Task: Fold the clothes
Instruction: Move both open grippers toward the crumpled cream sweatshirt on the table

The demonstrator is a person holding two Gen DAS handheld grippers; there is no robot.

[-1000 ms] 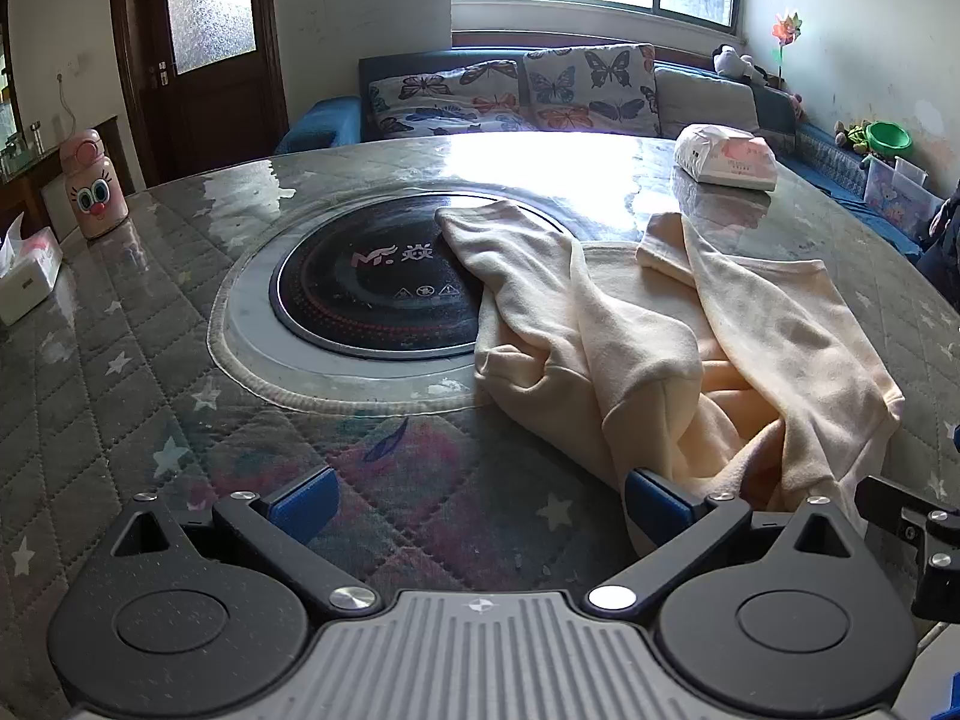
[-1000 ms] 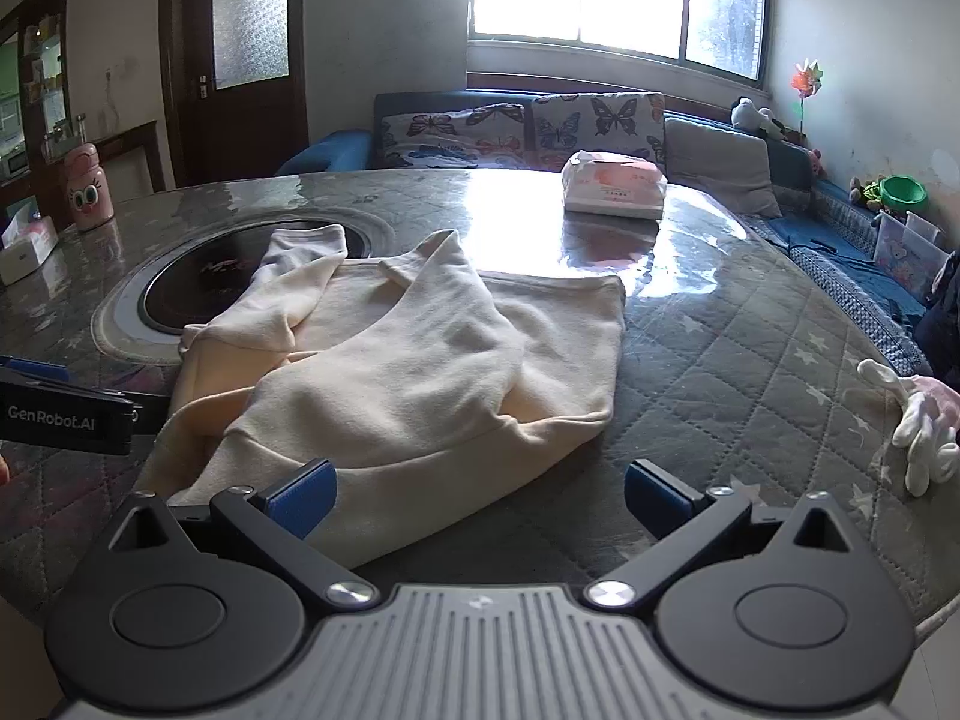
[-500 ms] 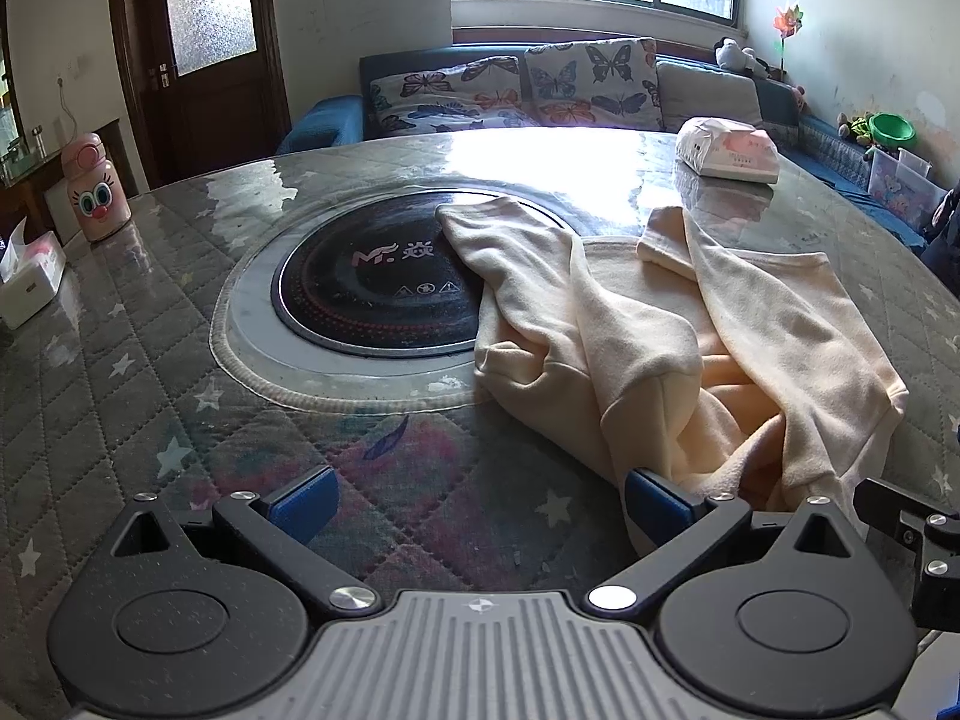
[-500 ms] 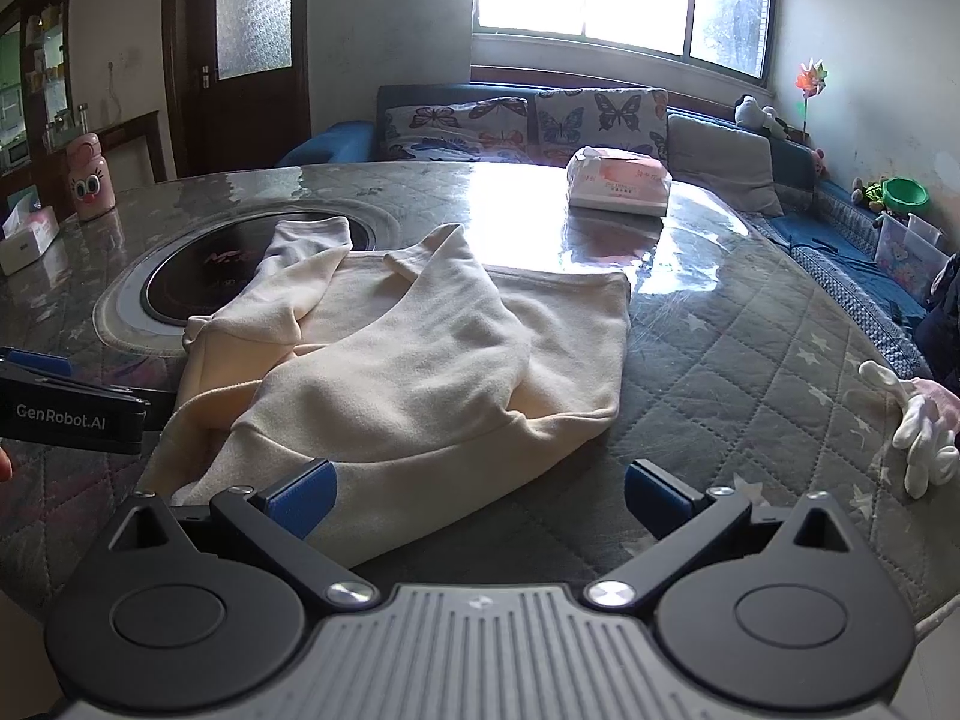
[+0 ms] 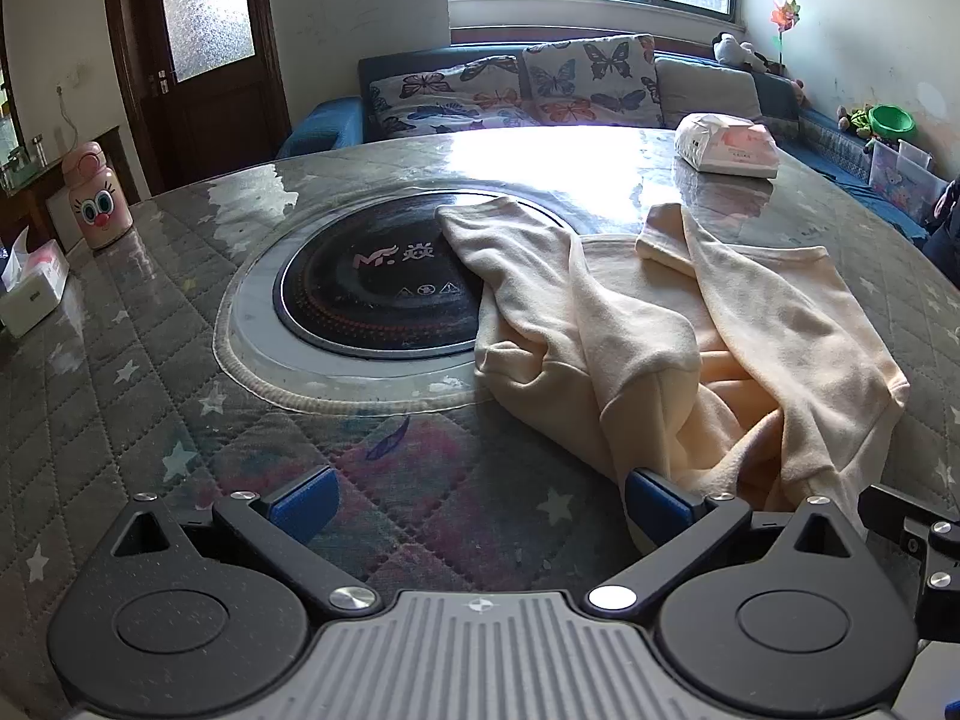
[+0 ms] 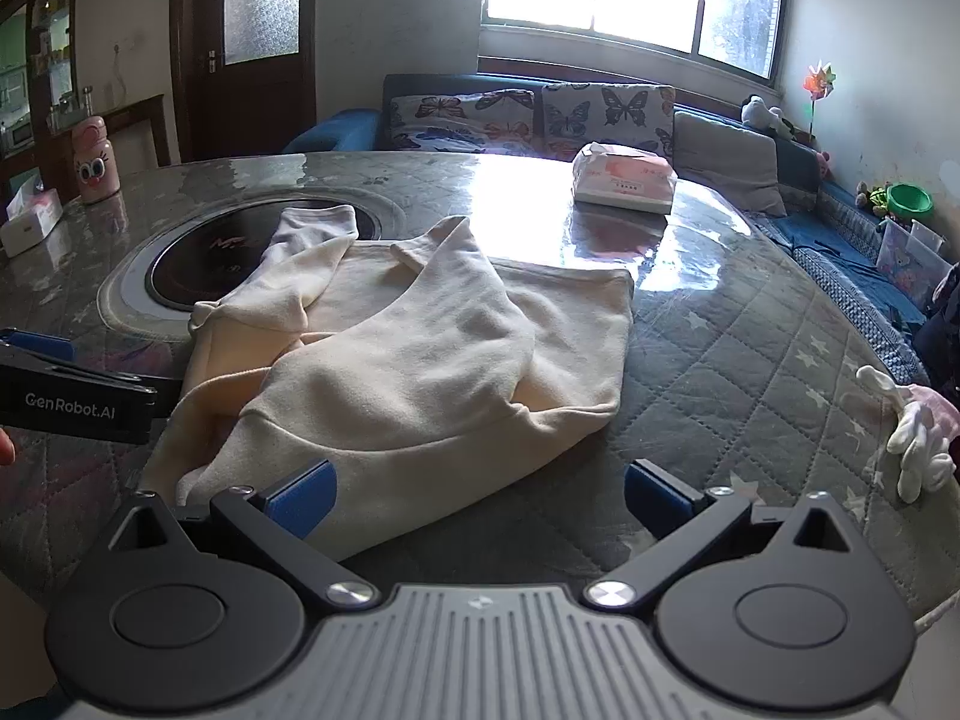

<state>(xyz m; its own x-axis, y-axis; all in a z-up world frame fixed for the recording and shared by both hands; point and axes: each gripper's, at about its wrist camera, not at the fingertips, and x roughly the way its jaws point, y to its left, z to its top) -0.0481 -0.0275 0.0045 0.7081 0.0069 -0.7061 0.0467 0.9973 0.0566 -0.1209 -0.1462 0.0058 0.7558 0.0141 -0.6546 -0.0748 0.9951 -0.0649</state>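
Right wrist: sweatshirt (image 6: 414, 360) lies ahead of spread fingers (image 6: 300, 495).

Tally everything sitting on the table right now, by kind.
Cream garment: 1
Tissue packs: 2, one pink-white soft pack, one box at the table's left edge
Pink cartoon bottle: 1
White glove at the right edge: 1
Total: 5

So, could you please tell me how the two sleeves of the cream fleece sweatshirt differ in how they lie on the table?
The left sleeve of the cream fleece sweatshirt reaches off the body, its cuff on the black round hob; the right sleeve is folded across the body, clear of the hob. The left sleeve's cuff lies flat; the right sleeve's cuff is turned over. Both are wrinkled, and neither the left gripper nor the right gripper holds them.
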